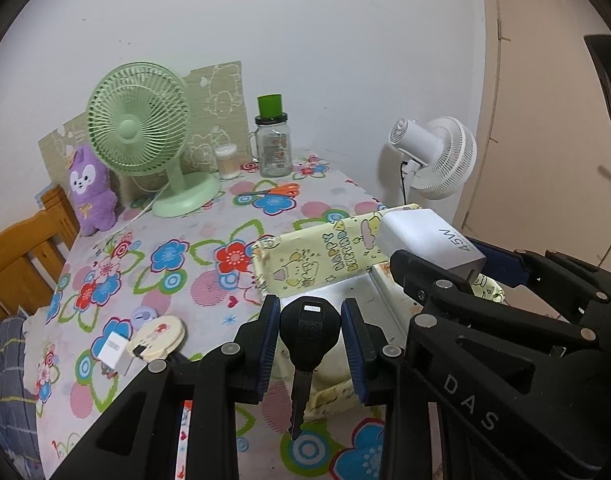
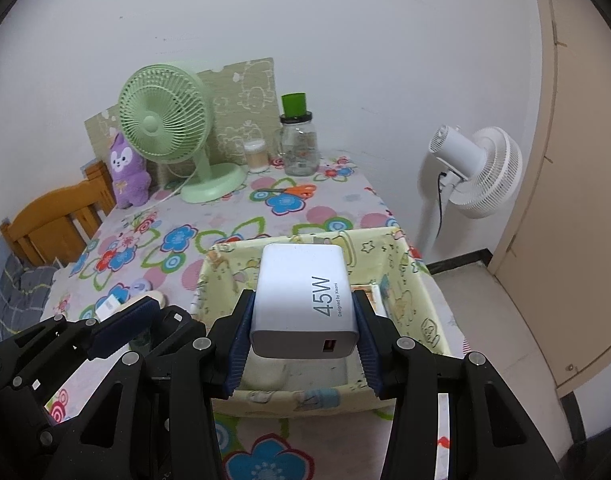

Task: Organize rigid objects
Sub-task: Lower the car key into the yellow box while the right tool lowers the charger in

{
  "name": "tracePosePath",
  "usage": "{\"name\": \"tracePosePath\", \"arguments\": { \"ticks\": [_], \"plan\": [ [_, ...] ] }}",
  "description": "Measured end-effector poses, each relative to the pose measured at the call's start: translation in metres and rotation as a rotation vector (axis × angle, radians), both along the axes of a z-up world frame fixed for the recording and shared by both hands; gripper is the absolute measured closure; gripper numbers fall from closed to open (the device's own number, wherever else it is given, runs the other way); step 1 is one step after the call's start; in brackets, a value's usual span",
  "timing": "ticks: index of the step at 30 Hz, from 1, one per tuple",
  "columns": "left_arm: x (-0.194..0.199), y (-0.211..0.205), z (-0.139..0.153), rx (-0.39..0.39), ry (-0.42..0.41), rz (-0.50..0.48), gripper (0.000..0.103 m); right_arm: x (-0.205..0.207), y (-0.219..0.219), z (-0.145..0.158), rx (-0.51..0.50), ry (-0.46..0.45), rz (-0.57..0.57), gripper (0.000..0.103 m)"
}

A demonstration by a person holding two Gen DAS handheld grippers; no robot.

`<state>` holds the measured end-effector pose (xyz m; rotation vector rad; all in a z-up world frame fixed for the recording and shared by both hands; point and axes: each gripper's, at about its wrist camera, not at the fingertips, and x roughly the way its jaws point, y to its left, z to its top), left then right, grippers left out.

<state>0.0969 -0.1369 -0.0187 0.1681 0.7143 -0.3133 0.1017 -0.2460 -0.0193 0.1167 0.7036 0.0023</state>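
Note:
My left gripper (image 1: 309, 309) is shut on the head of a black key (image 1: 309, 340), whose blade hangs down toward the camera. It hovers over the near-left corner of a yellow cartoon-print box (image 1: 305, 264) on the flowered table. Just to the right, my right gripper (image 2: 303, 299) is shut on a white 45W charger (image 2: 305, 300), held above the open box (image 2: 413, 292). The charger (image 1: 425, 238) also shows in the left wrist view, and a blue pad of the left gripper's fingers (image 2: 121, 328) shows in the right wrist view.
A small white adapter (image 1: 115, 352), a round cream case (image 1: 161, 336) and a lilac item (image 1: 143, 316) lie left of the box. At the back stand a green fan (image 1: 139, 136), purple plush (image 1: 90, 192), glass jar (image 1: 272, 144) and orange scissors (image 1: 279, 191). A white floor fan (image 2: 477, 172) stands to the right, off the table.

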Motion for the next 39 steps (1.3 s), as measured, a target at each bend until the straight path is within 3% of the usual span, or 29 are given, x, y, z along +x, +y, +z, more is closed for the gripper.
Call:
{"name": "tracePosePath", "arguments": {
  "ticks": [32,39],
  "plan": [
    [0.052,-0.038,-0.051,0.060,0.125,-0.038,0.071,0.051,-0.027,-0.050,-0.002,0.157,-0.035,0.053],
    [0.055,-0.041,-0.058,0.079,0.132,-0.037,0.059,0.059,-0.030,-0.061,-0.020,0.174,-0.052,0.053]
  ]
}}
